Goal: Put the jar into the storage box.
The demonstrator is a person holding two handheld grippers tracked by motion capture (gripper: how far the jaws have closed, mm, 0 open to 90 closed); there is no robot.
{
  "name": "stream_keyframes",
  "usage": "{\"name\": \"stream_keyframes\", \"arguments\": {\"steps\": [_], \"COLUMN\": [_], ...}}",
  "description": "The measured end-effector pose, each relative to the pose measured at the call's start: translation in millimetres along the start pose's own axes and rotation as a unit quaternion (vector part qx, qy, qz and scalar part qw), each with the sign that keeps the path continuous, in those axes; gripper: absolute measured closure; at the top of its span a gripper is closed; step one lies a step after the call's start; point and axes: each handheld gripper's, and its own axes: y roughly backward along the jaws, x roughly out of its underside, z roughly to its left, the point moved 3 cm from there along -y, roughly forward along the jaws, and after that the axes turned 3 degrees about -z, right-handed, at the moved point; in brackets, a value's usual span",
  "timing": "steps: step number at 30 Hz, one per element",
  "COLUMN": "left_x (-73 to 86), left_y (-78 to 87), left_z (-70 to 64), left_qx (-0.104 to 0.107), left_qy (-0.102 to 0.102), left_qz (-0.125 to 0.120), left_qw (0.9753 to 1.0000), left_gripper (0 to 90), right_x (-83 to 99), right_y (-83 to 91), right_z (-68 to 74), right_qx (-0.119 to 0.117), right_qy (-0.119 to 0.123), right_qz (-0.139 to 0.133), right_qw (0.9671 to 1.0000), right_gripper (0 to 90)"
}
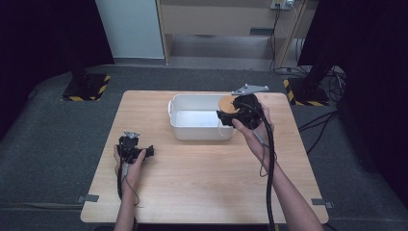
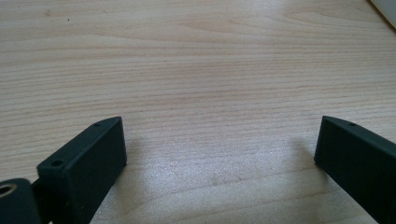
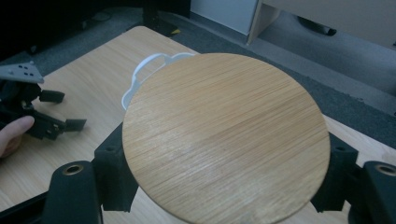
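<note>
While your right gripper (image 3: pixel 224 196) clamps wooden disc (image 3: pixel 226 135) by opposite edges over white tub (image 1: pixel 202 118): stiff, light, smooth, likely slippery; keep rim grip. Left gripper (image 2: pixel 219 158) wide, empty.

The wooden disc (image 3: pixel 224 137) hides most of the white tub (image 3: pixel 149 70), and its lower edge is cut off.

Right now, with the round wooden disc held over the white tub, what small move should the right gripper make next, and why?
Probably lower it a little and open. The right gripper grips the round wooden disc by its edges above the white rectangular tub, whose inside looks bare, so the disc likely goes in there.
</note>
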Motion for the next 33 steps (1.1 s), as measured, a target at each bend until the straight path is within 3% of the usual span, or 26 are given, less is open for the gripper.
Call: {"name": "stream_keyframes", "arguments": {"steps": [8, 16, 25, 33], "left_x": [0.0, 0.0, 0.0, 0.0], "left_y": [0.0, 0.0, 0.1, 0.2], "left_z": [0.0, 0.0, 0.1, 0.2], "left_qx": [0.000, 0.000, 0.000, 0.001], "left_qy": [0.000, 0.000, 0.000, -0.001], "left_qz": [0.000, 0.000, 0.000, 0.001], "left_qw": [1.0000, 1.0000, 1.0000, 1.0000], "left_gripper": [0.6, 0.6, 0.6, 0.7], "right_x": [-20.1, -26.0, -12.6, 10.2], "right_y": [-27.6, -58.7, -103.3, -136.5], "right_z": [-2.4, -9.6, -8.6, -0.7], "right_qx": [0.013, 0.033, 0.034, 0.054], "right_qy": [0.006, 0.005, -0.006, 0.007], "right_qz": [-0.005, -0.011, -0.003, -0.001], "right_qw": [0.9999, 0.9994, 0.9994, 0.9985], "right_gripper": [26.4, 26.3, 26.3, 26.3]}}
